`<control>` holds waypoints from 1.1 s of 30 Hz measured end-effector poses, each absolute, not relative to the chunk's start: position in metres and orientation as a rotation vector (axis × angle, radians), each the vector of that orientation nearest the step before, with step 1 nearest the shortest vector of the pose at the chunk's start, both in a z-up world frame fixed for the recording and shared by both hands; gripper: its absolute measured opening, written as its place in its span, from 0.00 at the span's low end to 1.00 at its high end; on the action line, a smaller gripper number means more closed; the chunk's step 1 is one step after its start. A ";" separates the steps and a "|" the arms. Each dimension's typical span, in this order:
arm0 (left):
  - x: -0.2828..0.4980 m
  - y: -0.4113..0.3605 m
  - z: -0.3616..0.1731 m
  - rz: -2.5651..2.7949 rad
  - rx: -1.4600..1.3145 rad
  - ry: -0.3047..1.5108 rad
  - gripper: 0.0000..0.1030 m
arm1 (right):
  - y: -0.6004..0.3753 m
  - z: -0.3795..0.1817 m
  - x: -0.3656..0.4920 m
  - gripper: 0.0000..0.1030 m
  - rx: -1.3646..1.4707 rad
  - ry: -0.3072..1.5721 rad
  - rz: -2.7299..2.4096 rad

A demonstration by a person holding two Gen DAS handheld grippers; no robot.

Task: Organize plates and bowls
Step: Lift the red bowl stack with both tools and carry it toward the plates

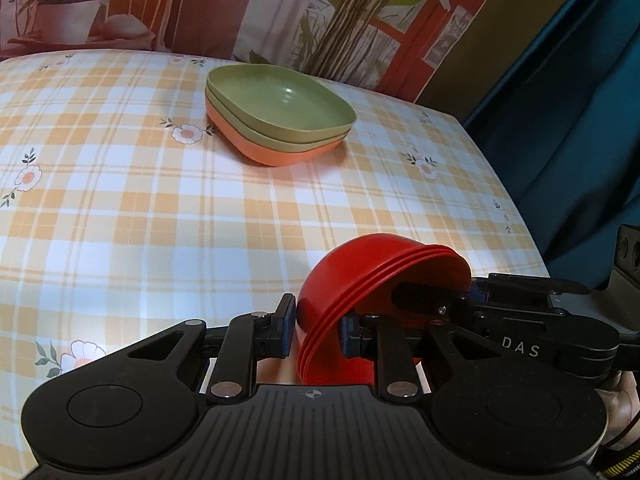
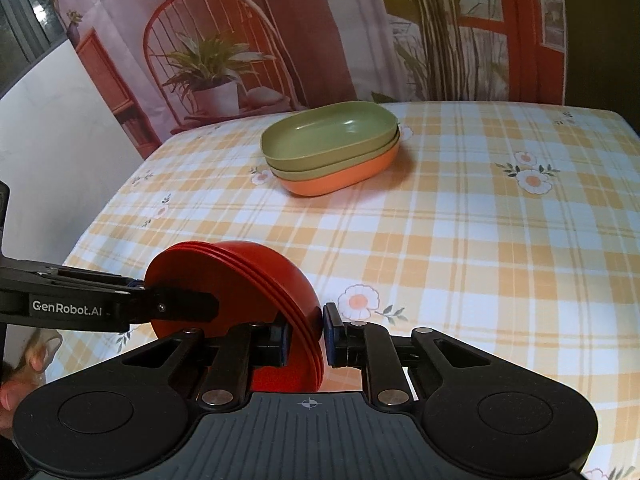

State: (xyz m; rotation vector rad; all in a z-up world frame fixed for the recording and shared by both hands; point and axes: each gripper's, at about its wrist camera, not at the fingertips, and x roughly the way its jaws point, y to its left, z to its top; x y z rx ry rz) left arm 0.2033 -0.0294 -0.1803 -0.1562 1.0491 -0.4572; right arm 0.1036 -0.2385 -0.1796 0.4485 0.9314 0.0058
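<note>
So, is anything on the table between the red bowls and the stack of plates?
Nothing visible. The red bowls, held by both tongs, left and right, face bare tablecloth up to the plates.

1. The nested bowls (image 1: pixel 360 280) (image 2: pixel 248 280) at 6 o'clock are plain bright red
2. In the plate stack (image 1: pixel 280 120) (image 2: pixel 332 148) at 12 o'clock, the top two plates are olive green and the bottom one is orange
3. The tablecloth (image 1: pixel 140 220) (image 2: pixel 480 240) is an orange, white and pale blue check with small white flowers
4. The left gripper (image 1: pixel 314 330) and the right gripper (image 2: pixel 306 334) are black with blue pads
5. The backdrop (image 2: pixel 320 20) is printed in brick red and green
</note>
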 end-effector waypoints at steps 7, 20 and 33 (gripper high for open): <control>0.209 -0.030 -0.184 -0.464 -0.167 1.065 0.22 | -0.243 -0.185 0.103 0.16 0.474 0.939 -0.003; 0.214 -0.028 -0.184 -0.461 -0.178 1.054 0.22 | -0.244 -0.188 0.107 0.15 0.475 0.941 -0.011; 0.232 -0.029 -0.197 -0.422 -0.183 1.028 0.21 | -0.252 -0.205 0.133 0.09 0.474 0.909 -0.053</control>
